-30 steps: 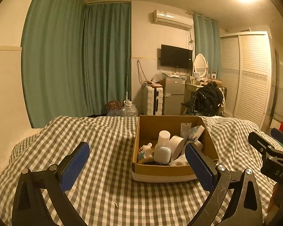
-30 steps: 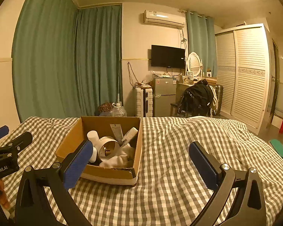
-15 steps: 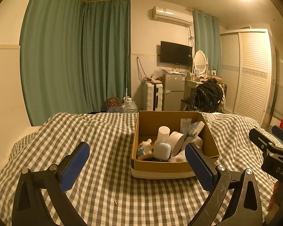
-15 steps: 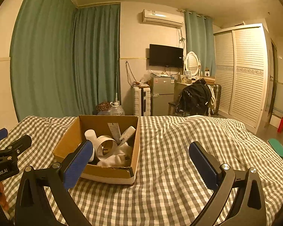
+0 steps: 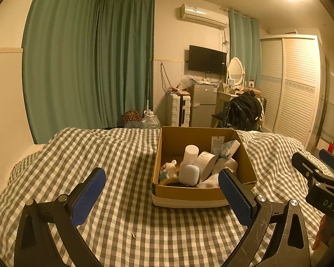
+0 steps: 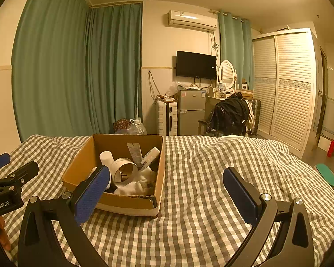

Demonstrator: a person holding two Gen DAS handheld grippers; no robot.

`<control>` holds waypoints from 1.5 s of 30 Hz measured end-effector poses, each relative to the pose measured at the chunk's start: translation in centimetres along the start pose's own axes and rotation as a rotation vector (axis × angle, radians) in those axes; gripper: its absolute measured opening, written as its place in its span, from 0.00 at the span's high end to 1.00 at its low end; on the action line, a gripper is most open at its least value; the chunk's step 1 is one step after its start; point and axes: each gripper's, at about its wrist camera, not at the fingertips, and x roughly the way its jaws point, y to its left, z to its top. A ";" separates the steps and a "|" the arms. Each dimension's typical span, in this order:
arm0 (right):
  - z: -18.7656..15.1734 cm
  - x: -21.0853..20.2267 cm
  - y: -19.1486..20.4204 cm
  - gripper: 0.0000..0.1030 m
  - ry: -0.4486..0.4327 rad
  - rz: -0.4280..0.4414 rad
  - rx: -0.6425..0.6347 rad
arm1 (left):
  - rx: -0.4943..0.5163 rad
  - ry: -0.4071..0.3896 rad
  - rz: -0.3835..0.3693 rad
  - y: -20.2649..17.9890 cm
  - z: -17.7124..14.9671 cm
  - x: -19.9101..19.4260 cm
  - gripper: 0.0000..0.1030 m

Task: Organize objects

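Note:
An open cardboard box (image 5: 189, 193) sits on a checked bedspread (image 5: 113, 155). It holds a white cylinder (image 5: 191, 153), a tape roll (image 5: 206, 162), a white case (image 5: 188, 174), a small plush toy (image 5: 168, 172), a tube (image 5: 230, 148) and white cloth (image 5: 225, 166). My left gripper (image 5: 162, 197) is open and empty, just short of the box's near wall. My right gripper (image 6: 167, 193) is open and empty, to the right of the box (image 6: 127, 202), above the bedspread (image 6: 211, 166).
Beyond the bed stand green curtains (image 5: 89, 62), a white suitcase (image 5: 178, 112), a small fridge (image 5: 203, 104), a chair with a black jacket (image 5: 242, 111) and a louvred wardrobe (image 5: 294, 84). Each gripper shows at the edge of the other's view.
Both views have tilted down a little and both grippers have crept slightly closer to the box. Both stay open and empty.

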 end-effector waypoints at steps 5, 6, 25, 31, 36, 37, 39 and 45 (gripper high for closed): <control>-0.1 0.0 0.2 0.01 0.001 -0.003 -0.008 | -0.003 -0.005 -0.003 0.0 0.1 -0.1 0.00; -0.1 0.0 0.3 0.01 0.000 -0.004 -0.009 | -0.006 -0.005 -0.005 0.0 0.1 0.0 0.00; -0.4 0.4 0.8 0.01 0.020 -0.003 -0.028 | 0.009 0.013 0.012 -0.3 -0.1 0.2 0.00; -0.3 0.5 0.7 0.01 0.023 -0.004 -0.027 | 0.024 0.003 0.016 -0.5 -0.2 0.0 0.00; -0.4 0.6 0.7 0.01 0.026 -0.004 -0.026 | 0.028 -0.004 0.020 -0.7 -0.1 -0.2 0.00; -0.4 0.6 0.6 0.01 0.026 -0.004 -0.027 | 0.026 -0.006 0.020 -0.7 -0.1 -0.2 0.00; -0.4 0.6 0.6 0.01 0.026 -0.003 -0.026 | 0.024 -0.007 0.020 -0.6 -0.1 -0.2 0.00; -0.4 0.6 0.6 0.01 0.027 -0.003 -0.027 | 0.024 -0.002 0.023 -0.5 -0.1 -0.2 0.00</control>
